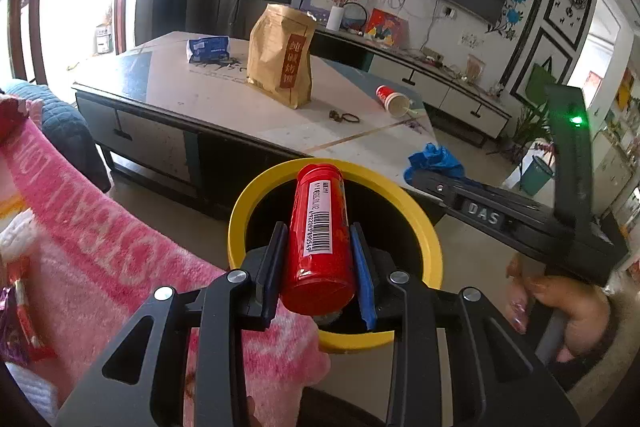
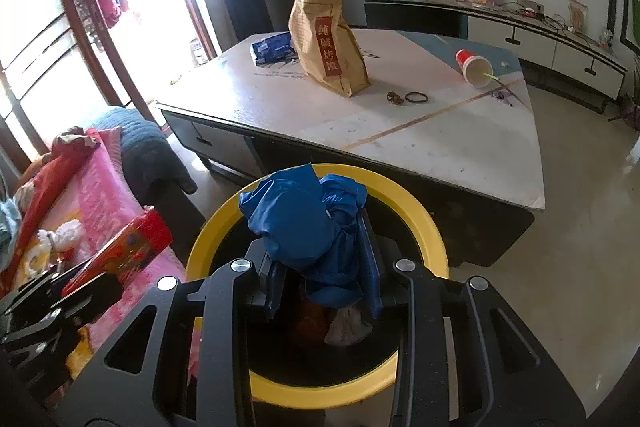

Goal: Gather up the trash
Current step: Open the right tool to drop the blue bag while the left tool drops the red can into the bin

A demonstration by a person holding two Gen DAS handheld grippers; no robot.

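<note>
Two grippers are hanging over one yellow-rimmed bin [image 1: 424, 227]: the left gripper [image 1: 320, 267] is pinching one red can [image 1: 320, 227] between its jaws, the right gripper [image 2: 324, 267] one crumpled blue bag [image 2: 304, 219]. Beyond the bin, on the tabletop [image 2: 440, 139], one brown paper bag [image 2: 328, 43] is standing, with one blue packet [image 2: 272, 47] lying far left, one tipped red cup [image 2: 474, 67] lying right, and two small rings [image 2: 416, 98] lying between. One pink blanket [image 1: 100, 247] is crowding the near left.

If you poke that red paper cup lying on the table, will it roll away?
Probably. The red paper cup lies on its side, so it would likely roll in a curve, being wider at the mouth. It looks empty and light. The table looks smooth, so it may slide too.
</note>
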